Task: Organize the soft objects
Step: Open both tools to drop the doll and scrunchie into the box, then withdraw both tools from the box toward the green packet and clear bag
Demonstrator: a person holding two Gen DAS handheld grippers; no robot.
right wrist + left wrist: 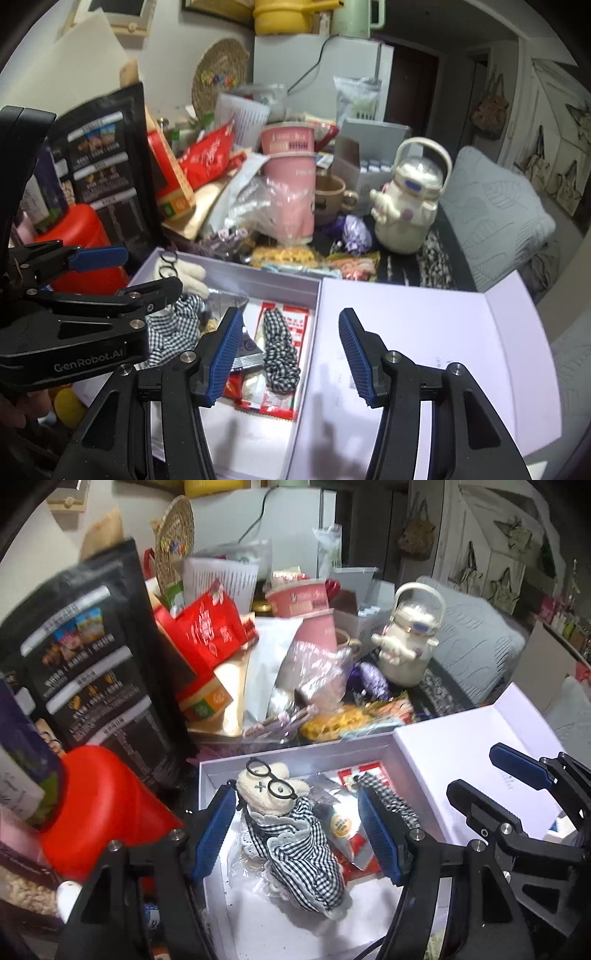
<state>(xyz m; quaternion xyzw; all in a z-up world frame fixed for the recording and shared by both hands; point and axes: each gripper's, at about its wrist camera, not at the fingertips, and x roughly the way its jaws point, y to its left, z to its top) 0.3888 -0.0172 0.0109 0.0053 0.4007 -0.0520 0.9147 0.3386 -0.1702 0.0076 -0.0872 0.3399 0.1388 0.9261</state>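
Note:
A cream plush bear [284, 827] with black glasses and a black-and-white checked dress lies in an open white box [295, 758]. My left gripper [299, 830] is open with its blue pads on either side of the bear, not touching it. A checked scrunchie [280, 354] lies on red snack packets [284, 402] in the same box [258, 284]. My right gripper [291, 354] is open and empty above the box's right wall. The bear's head [184, 273] shows past the left gripper [110, 273] in the right wrist view. The right gripper [495, 775] shows at the right of the left wrist view.
The box's open lid [424, 332] lies flat to the right. Behind the box stands clutter: a black bag [92, 657], a red container [99, 805], red packets [210, 627], pink cups [291, 173], a brown mug [332, 199], a white astronaut bottle [410, 199]. A grey cushion [491, 218] is at right.

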